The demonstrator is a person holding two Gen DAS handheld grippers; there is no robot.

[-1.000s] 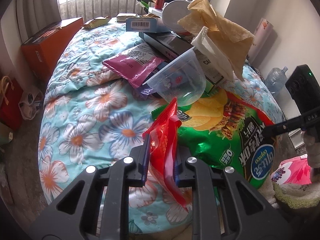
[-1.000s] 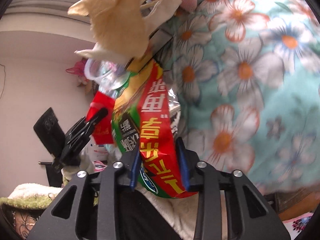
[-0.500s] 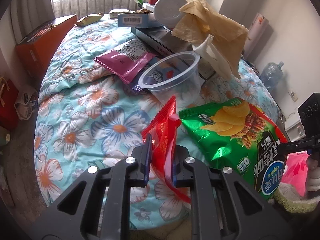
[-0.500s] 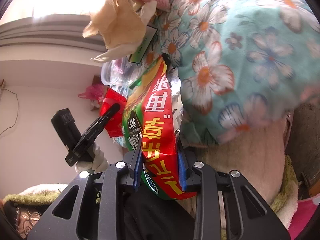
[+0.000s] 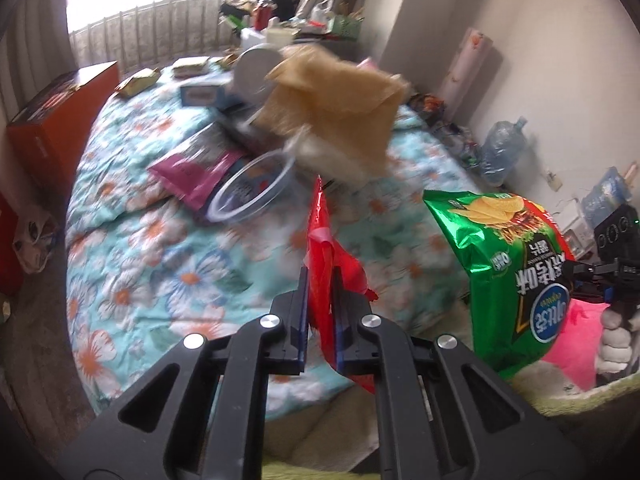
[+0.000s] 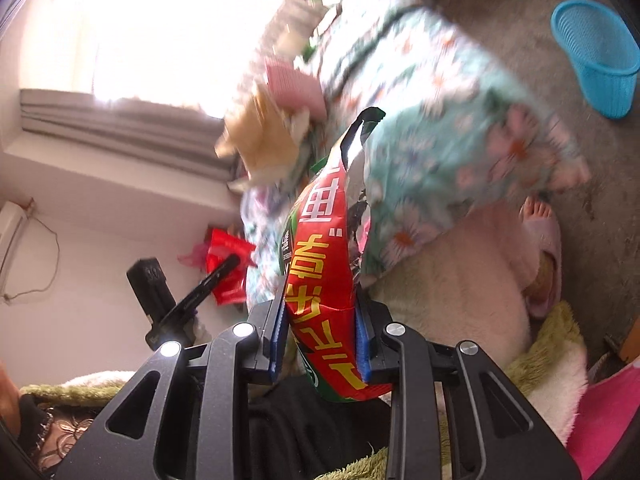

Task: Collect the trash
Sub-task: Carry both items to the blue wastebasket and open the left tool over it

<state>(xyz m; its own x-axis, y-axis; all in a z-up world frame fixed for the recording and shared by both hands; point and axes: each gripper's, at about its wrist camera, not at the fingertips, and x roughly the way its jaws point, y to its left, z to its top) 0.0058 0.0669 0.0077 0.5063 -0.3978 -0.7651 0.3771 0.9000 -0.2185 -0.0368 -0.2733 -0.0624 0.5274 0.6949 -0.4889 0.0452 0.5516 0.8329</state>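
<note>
Fingers (image 5: pixel 303 292) of the left gripper (image 5: pixel 320 300) clamp a crinkled red plastic wrapper (image 5: pixel 320 240) above the floral bed quilt (image 5: pixel 160 248); the right gripper (image 6: pixel 320 320) pinches a green-and-red foil chip bag (image 6: pixel 320 240). Firm grips should prevent slips en route to the blue mesh plastic bin (image 6: pixel 596 52).

Red wrapper (image 5: pixel 322 256), green chip bag (image 5: pixel 508 264), turquoise floral quilt (image 5: pixel 168 264).

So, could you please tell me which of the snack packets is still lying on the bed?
The magenta packet, beside the clear plastic tub. The red wrapper and green chip bag are each clamped in gripper jaws, off the quilt.
</note>
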